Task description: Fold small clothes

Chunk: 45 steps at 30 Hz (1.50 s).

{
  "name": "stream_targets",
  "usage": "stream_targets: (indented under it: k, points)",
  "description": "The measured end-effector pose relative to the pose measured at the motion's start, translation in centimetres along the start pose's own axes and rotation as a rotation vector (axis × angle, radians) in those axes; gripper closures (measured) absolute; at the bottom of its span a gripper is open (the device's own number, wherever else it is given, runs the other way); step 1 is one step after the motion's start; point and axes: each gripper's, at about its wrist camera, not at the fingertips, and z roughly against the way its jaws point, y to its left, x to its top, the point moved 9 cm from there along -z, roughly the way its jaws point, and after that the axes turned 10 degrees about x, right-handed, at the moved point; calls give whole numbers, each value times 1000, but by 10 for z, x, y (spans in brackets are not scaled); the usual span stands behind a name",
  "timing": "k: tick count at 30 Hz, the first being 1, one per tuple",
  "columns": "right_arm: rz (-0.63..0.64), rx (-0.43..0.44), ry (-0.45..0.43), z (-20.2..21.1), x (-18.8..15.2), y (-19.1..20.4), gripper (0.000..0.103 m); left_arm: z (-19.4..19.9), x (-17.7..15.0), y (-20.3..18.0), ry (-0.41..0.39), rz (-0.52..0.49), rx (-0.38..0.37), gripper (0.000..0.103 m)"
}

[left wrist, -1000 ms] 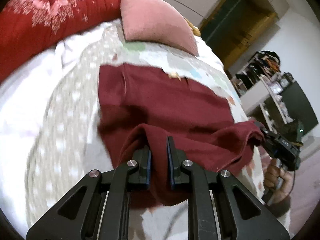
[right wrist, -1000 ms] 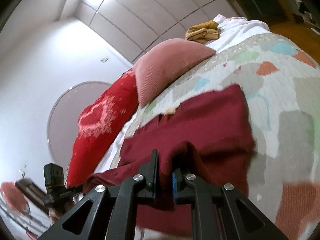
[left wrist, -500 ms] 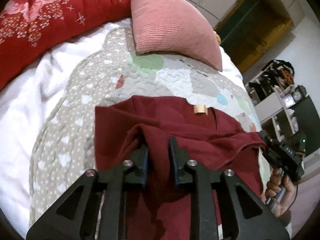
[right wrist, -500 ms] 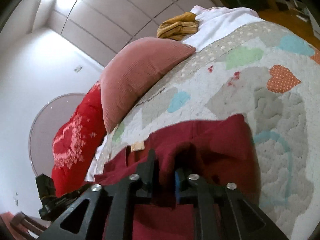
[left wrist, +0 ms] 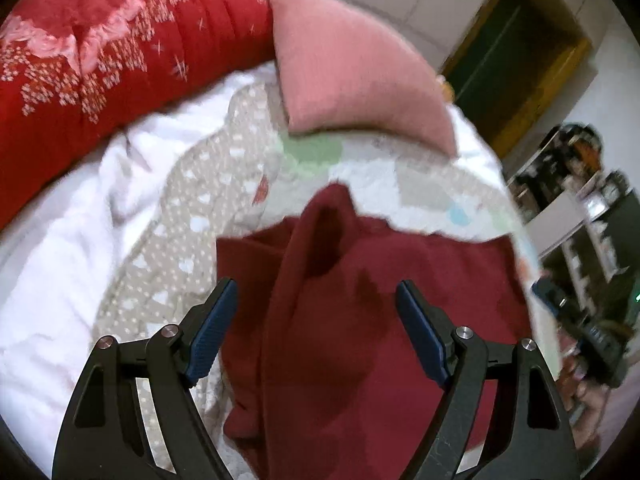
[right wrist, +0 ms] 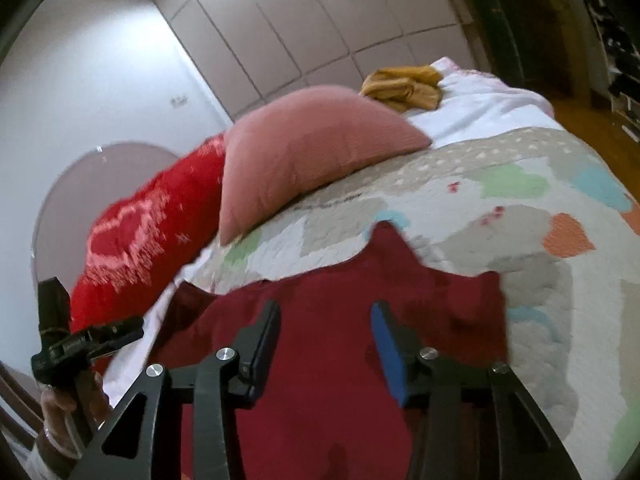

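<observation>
A dark red garment (left wrist: 360, 320) lies folded over on the patchwork quilt (left wrist: 180, 240). My left gripper (left wrist: 316, 304) hovers over its left part, jaws opening wide; a raised fold of cloth sits between the blue pads (left wrist: 214, 320) without touching them. In the right wrist view the same garment (right wrist: 340, 360) spreads below my right gripper (right wrist: 324, 328), whose jaws are opening too, with cloth under them and none pinched. Each view shows the other gripper at its edge, held by a hand (right wrist: 60, 408).
A pink pillow (left wrist: 352, 80) and a red flowered cushion (left wrist: 100, 60) lie at the head of the bed. A yellow garment (right wrist: 404, 86) sits on the white sheet (right wrist: 480, 108) beyond the pillow. Shelves with clutter (left wrist: 580, 184) stand to the right.
Both grippers carried the garment's edge forward toward the pillow, folding it over itself, then let go of it. Both sets of jaws have spread apart and the cloth has dropped onto the garment.
</observation>
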Motion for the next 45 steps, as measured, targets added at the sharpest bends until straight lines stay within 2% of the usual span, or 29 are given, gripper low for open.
stream_targets:
  k: [3, 7, 8, 11, 14, 21, 25, 27, 28, 29, 32, 35, 37, 39, 42, 45]
  points:
    - [4, -58, 28, -26, -1, -10, 58, -30, -3, 5, 41, 5, 57, 23]
    - [-18, -273, 65, -51, 2, -55, 58, -60, 3, 17, 51, 19, 131, 22]
    - [-39, -297, 60, -53, 3, -66, 58, -66, 6, 21, 50, 31, 151, 22]
    - [-109, -278, 57, -59, 3, -88, 58, -79, 13, 29, 78, 63, 160, 22]
    - [-119, -270, 56, -55, 6, -89, 58, -77, 15, 30, 91, 79, 164, 22]
    - [-1, -270, 34, -5, -4, -47, 58, -40, 8, 34, 27, 50, 180, 22]
    - [41, -332, 52, 13, -23, -45, 58, -43, 18, 34, 25, 86, 191, 22]
    - [16, -379, 104, 8, -36, -62, 58, -57, 24, 38, 37, 93, 234, 22]
    - [-5, -400, 147, 2, -45, -71, 58, -69, 25, 43, 64, 85, 282, 22]
    - [-15, -394, 164, -1, -50, -74, 57, -74, 24, 48, 83, 93, 300, 22]
    - [5, -404, 152, 6, -45, -64, 58, -75, 23, 57, 94, 140, 242, 21]
    - [48, -338, 96, 11, -31, -30, 58, -61, 19, 67, 83, 142, 230, 21]
    - [78, -254, 78, 3, -26, -2, 58, -48, 12, 72, 74, 140, 204, 21]
    - [98, -140, 92, -15, -26, 29, 58, -34, 1, 75, 55, 125, 202, 21]
    - [111, -26, 124, -51, -29, 68, 58, -15, -24, 80, 33, 105, 181, 21]
    - [146, 28, 160, -90, -36, 99, 59, -3, -54, 84, 28, 118, 148, 21]
